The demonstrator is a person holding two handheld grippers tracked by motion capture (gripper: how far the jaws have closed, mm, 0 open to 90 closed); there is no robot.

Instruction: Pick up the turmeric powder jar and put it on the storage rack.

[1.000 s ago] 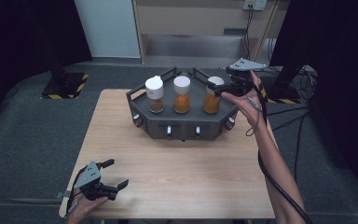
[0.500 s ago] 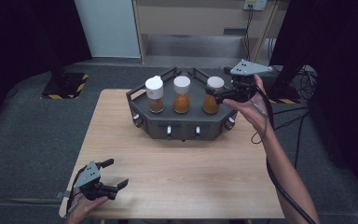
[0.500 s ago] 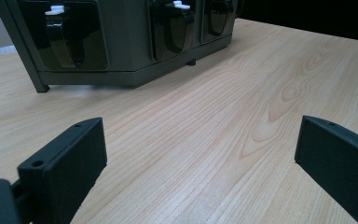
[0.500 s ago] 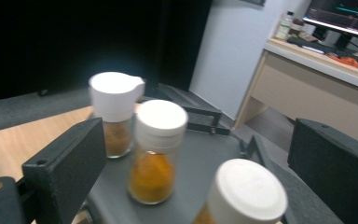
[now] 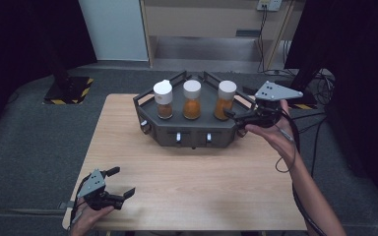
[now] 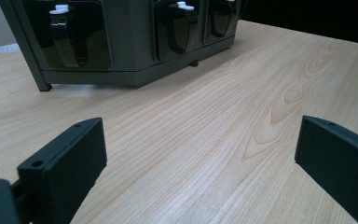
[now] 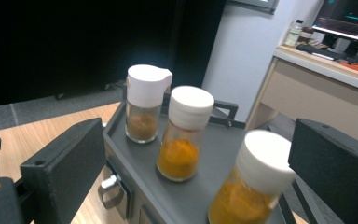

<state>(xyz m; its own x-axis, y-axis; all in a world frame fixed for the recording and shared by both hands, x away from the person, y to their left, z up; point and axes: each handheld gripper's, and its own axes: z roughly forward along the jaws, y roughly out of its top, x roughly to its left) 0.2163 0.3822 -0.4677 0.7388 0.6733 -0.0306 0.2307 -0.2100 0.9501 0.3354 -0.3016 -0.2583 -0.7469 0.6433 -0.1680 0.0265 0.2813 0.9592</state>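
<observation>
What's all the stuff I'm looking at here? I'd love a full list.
Glass spice jars with white caps: 3, one brown-filled, two orange-filled, in a row on the rack's top.
Dark grey metal rack with front knobs: 1, far middle of the table.
Light wooden table: 1, centre of the room.
Beige cabinet: 1, against the back wall.
Yellow-and-black striped floor base: 1, far left on the grey floor.
Left tongs: 1, black, open, at the table's near left corner.
Right tongs: 1, black, open, beside the right-hand orange jar.
</observation>
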